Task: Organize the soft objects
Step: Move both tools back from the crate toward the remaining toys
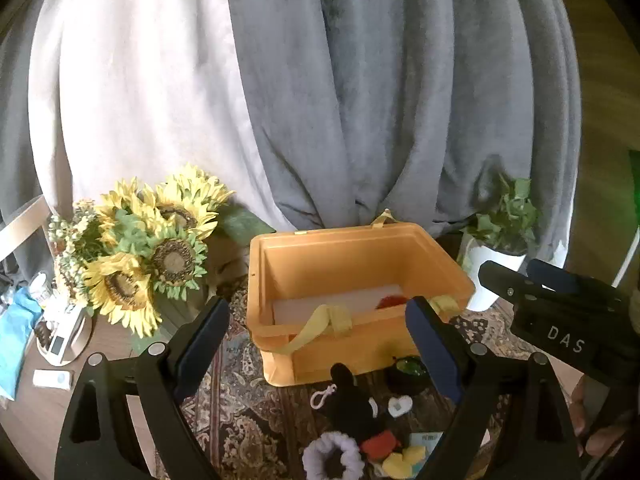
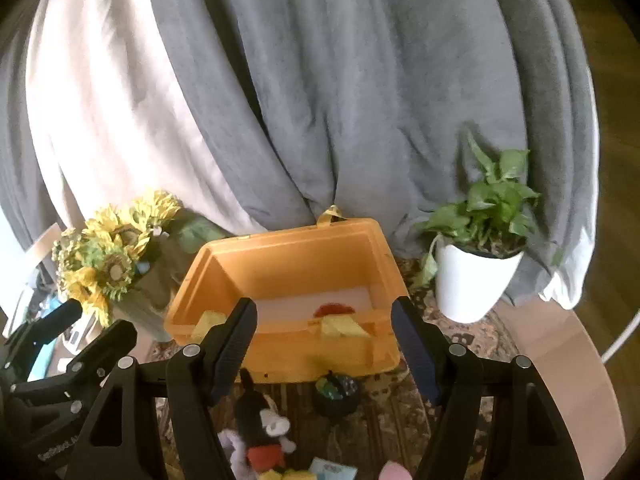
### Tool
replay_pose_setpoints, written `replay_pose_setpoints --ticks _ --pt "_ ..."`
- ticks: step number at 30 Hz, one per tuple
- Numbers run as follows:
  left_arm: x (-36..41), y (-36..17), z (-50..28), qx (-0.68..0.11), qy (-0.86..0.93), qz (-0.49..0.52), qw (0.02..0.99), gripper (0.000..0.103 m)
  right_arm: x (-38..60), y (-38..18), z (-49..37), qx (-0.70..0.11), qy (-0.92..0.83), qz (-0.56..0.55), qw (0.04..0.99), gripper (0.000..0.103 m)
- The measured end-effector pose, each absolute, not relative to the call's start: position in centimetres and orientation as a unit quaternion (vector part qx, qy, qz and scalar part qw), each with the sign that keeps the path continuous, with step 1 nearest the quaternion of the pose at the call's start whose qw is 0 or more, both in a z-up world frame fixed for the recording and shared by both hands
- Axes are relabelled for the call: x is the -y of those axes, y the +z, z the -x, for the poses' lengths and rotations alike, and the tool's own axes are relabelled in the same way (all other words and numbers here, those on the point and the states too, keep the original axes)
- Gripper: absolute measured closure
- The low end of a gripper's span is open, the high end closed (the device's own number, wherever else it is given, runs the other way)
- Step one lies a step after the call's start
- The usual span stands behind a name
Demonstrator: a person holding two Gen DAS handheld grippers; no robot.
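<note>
Left wrist view: one orange bin [image 1: 360, 280], one mouse plush [image 1: 356, 408], both tools spread, pinching nothing.

smooth plastic orange bin [image 1: 360, 264] — plush mouse toy [image 1: 356, 412], patterned woven rug [image 1: 248, 432].

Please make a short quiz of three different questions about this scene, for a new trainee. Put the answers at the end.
1. True or false: the orange bin already holds a red object.
2. Multiple choice: where is the mouse plush lying? A) inside the bin B) on the patterned rug in front of the bin C) beside the white plant pot
3. Short answer: is anything between the fingers of the left gripper or the right gripper?

Key:
1. True.
2. B.
3. No. Both grippers are empty, and the fingers stand apart.
</note>
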State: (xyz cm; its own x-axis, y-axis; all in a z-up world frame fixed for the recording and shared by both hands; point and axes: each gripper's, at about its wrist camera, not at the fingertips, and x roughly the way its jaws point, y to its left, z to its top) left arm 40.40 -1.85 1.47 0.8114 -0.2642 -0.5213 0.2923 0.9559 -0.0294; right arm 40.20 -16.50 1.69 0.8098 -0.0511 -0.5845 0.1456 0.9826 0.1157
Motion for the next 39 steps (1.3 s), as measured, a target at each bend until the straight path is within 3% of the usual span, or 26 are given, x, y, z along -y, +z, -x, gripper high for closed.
replay_pose_setpoints --ticks 5,8,21,39 --pt "0.8 1.4 -38.1 -0.251 -0.153 -0.028 0.955 0.012 16.0 1.7 -37.2 -0.288 -0.065 -0.084 0.952 0.032" --pt "0.0 1.4 -36.8 -0.236 -0.155 -0.029 0.959 0.012 15.8 1.6 -35.8 -0.278 -0.077 -0.095 0.953 0.022" --pt "-2.4 -1.6 -32.6 -0.209 -0.163 -0.049 0.963 0.011 13.5 -2.0 -31.3 -0.294 -0.107 -0.090 0.946 0.022" --pt "-3.1 -7.9 -30.2 -0.270 -0.174 -0.084 0.943 0.011 12.1 -9.3 -29.0 -0.390 -0.101 -0.071 0.912 0.022"
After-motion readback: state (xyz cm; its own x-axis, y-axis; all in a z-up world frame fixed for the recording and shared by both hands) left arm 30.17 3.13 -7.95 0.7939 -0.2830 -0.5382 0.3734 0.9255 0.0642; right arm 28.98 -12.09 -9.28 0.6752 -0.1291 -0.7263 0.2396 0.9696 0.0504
